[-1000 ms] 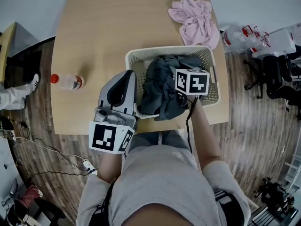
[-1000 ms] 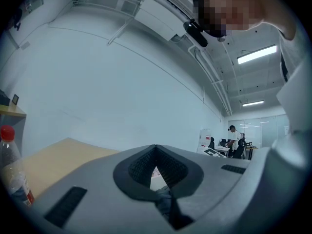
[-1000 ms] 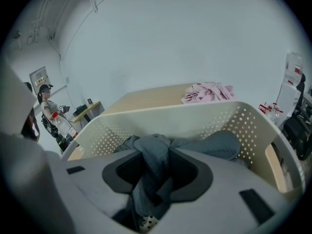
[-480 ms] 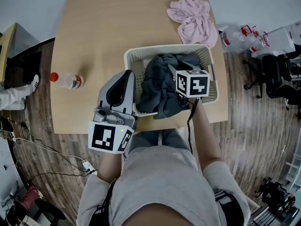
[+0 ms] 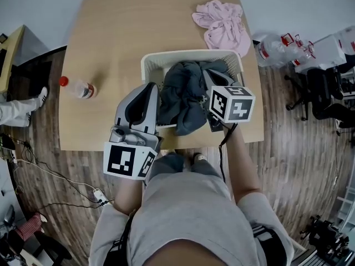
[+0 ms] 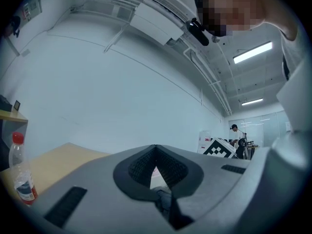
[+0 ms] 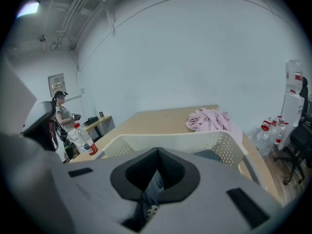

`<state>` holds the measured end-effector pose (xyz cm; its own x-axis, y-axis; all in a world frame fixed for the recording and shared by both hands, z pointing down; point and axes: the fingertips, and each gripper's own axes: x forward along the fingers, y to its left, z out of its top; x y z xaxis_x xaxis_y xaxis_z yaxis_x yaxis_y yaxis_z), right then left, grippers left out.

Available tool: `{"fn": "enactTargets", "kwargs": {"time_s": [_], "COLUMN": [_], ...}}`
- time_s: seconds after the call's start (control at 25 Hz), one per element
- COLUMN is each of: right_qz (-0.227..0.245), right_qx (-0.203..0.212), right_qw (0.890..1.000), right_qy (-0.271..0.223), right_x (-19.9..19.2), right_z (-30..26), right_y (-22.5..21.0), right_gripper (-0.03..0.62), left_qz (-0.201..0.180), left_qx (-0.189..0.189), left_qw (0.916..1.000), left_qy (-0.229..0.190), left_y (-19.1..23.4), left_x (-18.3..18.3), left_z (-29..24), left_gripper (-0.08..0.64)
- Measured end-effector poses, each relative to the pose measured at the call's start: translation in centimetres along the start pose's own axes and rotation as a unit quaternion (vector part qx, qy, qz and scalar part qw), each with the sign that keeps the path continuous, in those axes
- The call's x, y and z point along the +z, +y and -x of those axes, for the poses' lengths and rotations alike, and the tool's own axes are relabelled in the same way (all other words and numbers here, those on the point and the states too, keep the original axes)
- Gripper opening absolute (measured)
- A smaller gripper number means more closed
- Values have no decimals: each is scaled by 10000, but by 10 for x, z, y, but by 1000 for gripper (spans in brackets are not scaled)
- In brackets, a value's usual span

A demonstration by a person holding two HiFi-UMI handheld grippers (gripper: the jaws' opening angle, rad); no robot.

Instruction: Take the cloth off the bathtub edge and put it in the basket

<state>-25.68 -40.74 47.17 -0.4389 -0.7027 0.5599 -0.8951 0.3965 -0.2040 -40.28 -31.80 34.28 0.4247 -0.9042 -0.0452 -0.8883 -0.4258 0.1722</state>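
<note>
Right fingers (image 5: 209,81) have just closed tight, nothing clearly pinched, poised over the basket's (image 5: 166,57) right side. Left fingers (image 5: 145,96) also together, idle just beside its left wall. Cloth (image 5: 186,96): dark grey, limp, crumpled, heaped in the basket just below-left of the right fingers, long axis far-to-near, one fold hanging over the near rim. Right hand nearer. Basket: white perforated plastic, rounded corners, on a pale wood counter (image 5: 111,49).

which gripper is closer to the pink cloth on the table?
Right. The right gripper, jaws just closed empty, is above the basket's right side, the pink cloth just beyond the far rim. The left gripper is at the basket's left wall, farther off.
</note>
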Motion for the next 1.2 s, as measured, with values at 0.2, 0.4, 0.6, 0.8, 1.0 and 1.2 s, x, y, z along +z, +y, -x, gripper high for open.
{"fn": "enactTargets", "kwargs": {"time_s": [0.2,0.4,0.6,0.8,1.0,1.2], "right_qz": [80,291,413,488,599,675], "right_qx": [235,517,757,940,1095,1272], "right_qw": [9992,9968,9935,9897,9850,9796], "right_qy": [-306,-541,-747,-959,-1189,-1401], "right_x": [8,10,7,8,11,14], "right_z": [35,74,115,148,181,214], "right_y": [4,10,12,9,5,4], "right_gripper": [9,9,9,9,9,9], "left_qz": [-128,-228,-298,-397,-521,-636], "left_qx": [105,215,316,405,496,573], "left_qw": [9998,9993,9987,9978,9966,9953], "left_qy": [-101,-198,-272,-343,-404,-451], "left_y": [-27,-60,-96,-125,-155,-182], "left_x": [9,17,21,26,30,34], "left_z": [9,17,31,41,50,59], "left_gripper": [15,15,15,15,15,15]}}
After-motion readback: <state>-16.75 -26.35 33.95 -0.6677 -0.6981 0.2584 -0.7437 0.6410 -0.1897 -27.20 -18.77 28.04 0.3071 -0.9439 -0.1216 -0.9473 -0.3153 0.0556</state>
